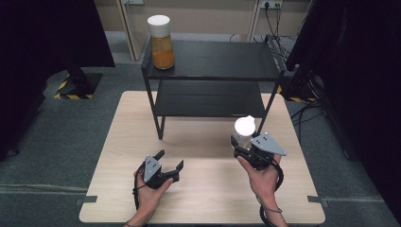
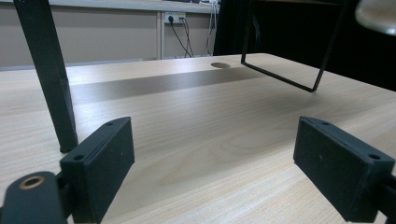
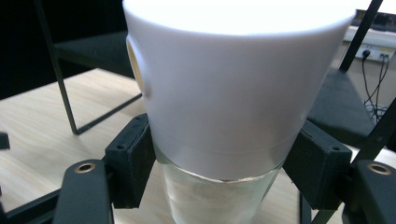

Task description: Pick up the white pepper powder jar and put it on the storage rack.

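Right gripper view: your right claw (image 3: 224,172) pinches the white-capped glass jar (image 3: 233,93) at the glass just under the cap, off the tabletop (image 1: 198,189) near the black shelf rack (image 1: 213,75). Glass is stiff, slick, breakable, likely moderately heavy; grip the body, not the tapered cap. Left claw (image 1: 169,160) rests spread, holding nothing.
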